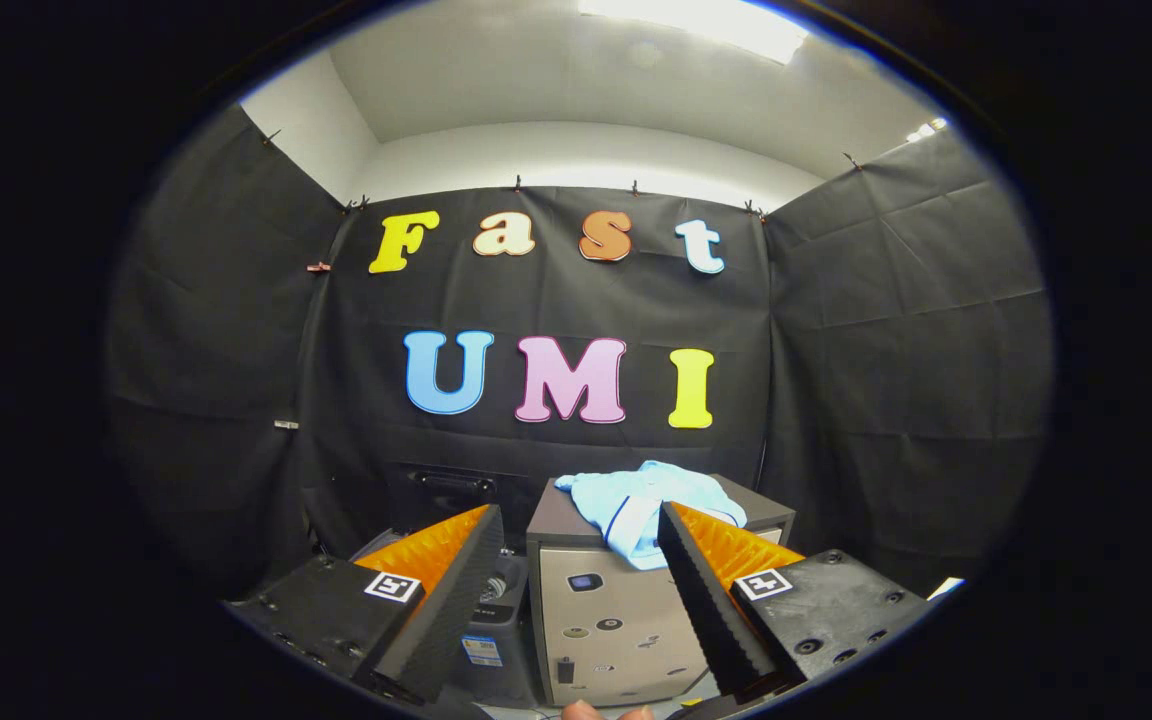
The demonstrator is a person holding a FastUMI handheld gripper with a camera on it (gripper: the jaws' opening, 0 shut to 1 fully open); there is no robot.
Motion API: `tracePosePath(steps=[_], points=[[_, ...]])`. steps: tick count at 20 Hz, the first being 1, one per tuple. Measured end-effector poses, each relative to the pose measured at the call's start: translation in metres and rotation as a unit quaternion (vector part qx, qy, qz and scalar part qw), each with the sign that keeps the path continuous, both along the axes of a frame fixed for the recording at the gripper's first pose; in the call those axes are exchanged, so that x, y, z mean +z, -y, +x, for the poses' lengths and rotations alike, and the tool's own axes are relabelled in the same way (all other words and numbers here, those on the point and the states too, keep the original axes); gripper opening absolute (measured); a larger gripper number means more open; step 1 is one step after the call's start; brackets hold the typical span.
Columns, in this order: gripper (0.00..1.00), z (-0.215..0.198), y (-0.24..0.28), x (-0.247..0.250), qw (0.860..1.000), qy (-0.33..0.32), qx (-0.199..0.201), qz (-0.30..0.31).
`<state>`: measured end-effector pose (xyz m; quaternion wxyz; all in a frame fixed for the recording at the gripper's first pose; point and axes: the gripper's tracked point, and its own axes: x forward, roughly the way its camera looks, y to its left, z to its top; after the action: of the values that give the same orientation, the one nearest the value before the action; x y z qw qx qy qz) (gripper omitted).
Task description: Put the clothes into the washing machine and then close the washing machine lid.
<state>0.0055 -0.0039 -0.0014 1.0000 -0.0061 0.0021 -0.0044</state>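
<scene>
While the gripper (576, 560) hung spread and empty, the clothes (648, 505) lay lower centre.
A shallow pinch could have dropped them beside the cabinet (606, 620).

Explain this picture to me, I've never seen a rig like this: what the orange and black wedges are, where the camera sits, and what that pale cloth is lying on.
The camera rides on a hand-held gripper and looks forward along it. The two wedges are its fingers, orange on the outside with black ribbed pads; they stand wide apart and hold nothing. Beyond them, a light blue garment lies crumpled on top of a grey box-shaped cabinet, one edge hanging over the front. A darker machine stands beside the cabinet, partly behind one finger. Black cloth walls the booth.
</scene>
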Motion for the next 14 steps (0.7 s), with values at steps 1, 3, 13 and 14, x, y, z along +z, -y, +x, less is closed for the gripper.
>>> tracePosePath(steps=[1, 3, 13, 14], points=[[0.98, 0.000, 0.002, 0.000, 1.000, 0.001, -0.003, 0.001], [0.98, 0.000, 0.003, 0.001, 1.000, 0.005, -0.003, 0.009], [0.98, 0.025, 0.022, -0.002, 1.000, 0.002, -0.009, 0.010], [0.98, 0.032, 0.026, -0.003, 1.000, 0.000, -0.011, 0.006]])
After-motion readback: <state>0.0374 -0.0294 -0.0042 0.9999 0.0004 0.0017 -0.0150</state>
